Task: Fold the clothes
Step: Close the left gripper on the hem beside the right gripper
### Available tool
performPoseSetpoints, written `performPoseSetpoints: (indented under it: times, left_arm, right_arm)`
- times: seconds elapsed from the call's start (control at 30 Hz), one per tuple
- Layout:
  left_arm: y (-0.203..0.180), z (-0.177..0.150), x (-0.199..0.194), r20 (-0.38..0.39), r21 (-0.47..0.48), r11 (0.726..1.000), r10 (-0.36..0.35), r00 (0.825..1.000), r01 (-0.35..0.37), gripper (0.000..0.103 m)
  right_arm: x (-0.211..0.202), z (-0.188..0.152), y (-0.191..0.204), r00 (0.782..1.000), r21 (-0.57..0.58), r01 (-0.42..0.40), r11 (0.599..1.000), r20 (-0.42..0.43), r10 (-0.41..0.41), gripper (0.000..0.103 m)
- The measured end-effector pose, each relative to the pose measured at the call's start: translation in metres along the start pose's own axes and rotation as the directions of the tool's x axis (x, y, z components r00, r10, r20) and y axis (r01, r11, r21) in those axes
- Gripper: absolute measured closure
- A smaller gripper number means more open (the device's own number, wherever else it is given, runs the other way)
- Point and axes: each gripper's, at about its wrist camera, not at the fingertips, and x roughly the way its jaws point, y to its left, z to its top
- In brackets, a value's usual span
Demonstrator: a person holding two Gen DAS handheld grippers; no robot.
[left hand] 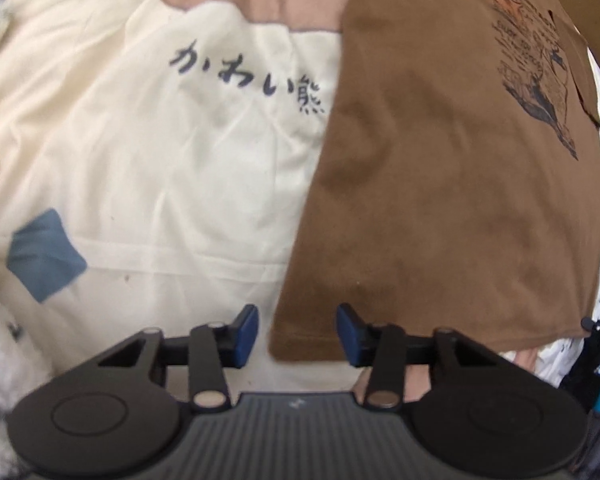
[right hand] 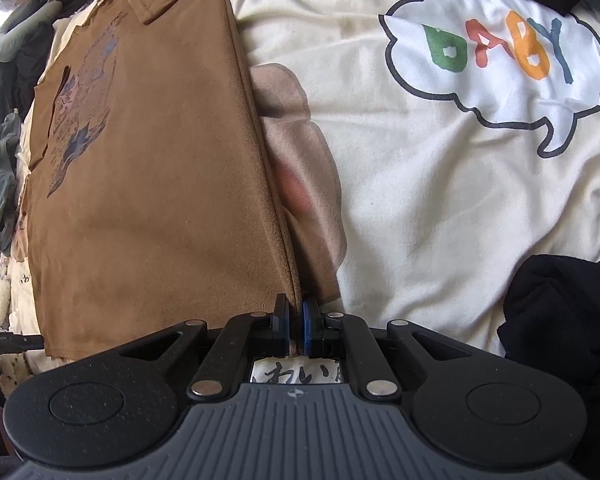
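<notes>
- Right now the brown shirt (left hand: 440, 184) lies flat on a cream bedcover (left hand: 132, 168), folded into a long narrow strip with its collar at the far end and its hem nearest the cameras.
- Its printed picture (left hand: 540, 80) sits up near the collar, close to the strip's far long edge in the left wrist view.
- One long edge of the strip runs straight, with a seam line along it in the right wrist view (right hand: 268, 200).
- The left gripper (left hand: 298, 334) stands partly spread over the near hem corner; the corner of the shirt lies between the blue pads (left hand: 350, 334), but they do not press on it.
- The right gripper (right hand: 296, 328) is pressed together on the seamed long edge of the shirt, pinching that fold of brown cloth between its pads.
- Beside the left gripper the bedcover lies bare and nearly smooth, with dark lettering (left hand: 252, 80) and a blue patch (left hand: 44, 256) printed on it: open room on that side.
- Beyond the right gripper's edge the bedcover is also bare, up to a speech bubble print (right hand: 496, 68).
- A black garment (right hand: 564, 316) crowds the near right corner of that view, and grey-green clothes (right hand: 0, 184) are heaped past the shirt's far side.
</notes>
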Motion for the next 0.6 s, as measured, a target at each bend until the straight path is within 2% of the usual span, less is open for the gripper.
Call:
performPoseSetpoints:
  times: [0.17,0.37,0.6]
  left_arm:
    - [-0.006,-0.006,0.012,-0.012,0.017,0.999,0.034,0.999,-0.034,0.067]
    - [-0.01,-0.011,0.019,-0.026,0.03,1.0,0.01,1.0,-0.009,0.068]
    - [-0.011,-0.012,0.019,0.006,0.055,0.998,-0.004,1.0,0.004,0.066]
  right_arm:
    - [-0.001,-0.001,0.0,1.0,-0.001,0.001,1.0,0.001,-0.001,0.099]
    - [0.0,-0.002,-0.002,1.0,0.007,-0.003,1.0,0.006,0.003,0.099]
    - [0.005,-0.006,-0.001,1.0,0.006,0.004,1.0,0.006,-0.004,0.099]
